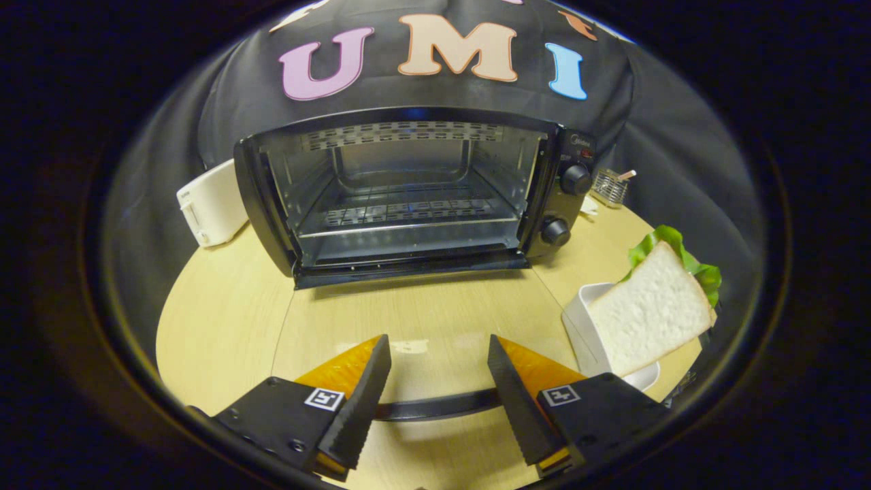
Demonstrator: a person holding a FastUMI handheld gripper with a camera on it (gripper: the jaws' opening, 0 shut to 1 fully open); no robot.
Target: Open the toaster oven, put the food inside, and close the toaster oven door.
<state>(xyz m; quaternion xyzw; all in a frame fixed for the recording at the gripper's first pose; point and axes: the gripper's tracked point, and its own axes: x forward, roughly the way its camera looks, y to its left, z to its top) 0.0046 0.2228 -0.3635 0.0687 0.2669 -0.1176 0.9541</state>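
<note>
The black toaster oven (408, 184) stands on the wooden table with its cavity showing and an empty wire rack inside. Its glass door (422, 313) is folded down flat toward me, and the dark handle bar (435, 407) runs across low between my fingers. My gripper (437, 338) is open above the lowered door, with nothing held between the fingers. To the right of the fingers, a sandwich (650, 314) of white bread and green lettuce leans in a white dish (582, 320).
A white pop-up toaster (207, 204) sits left of the oven against the booth wall. A small wire basket (610, 185) stands behind the oven's right side, past the two control knobs (575, 179). Bare wooden tabletop (218, 320) lies left of the door.
</note>
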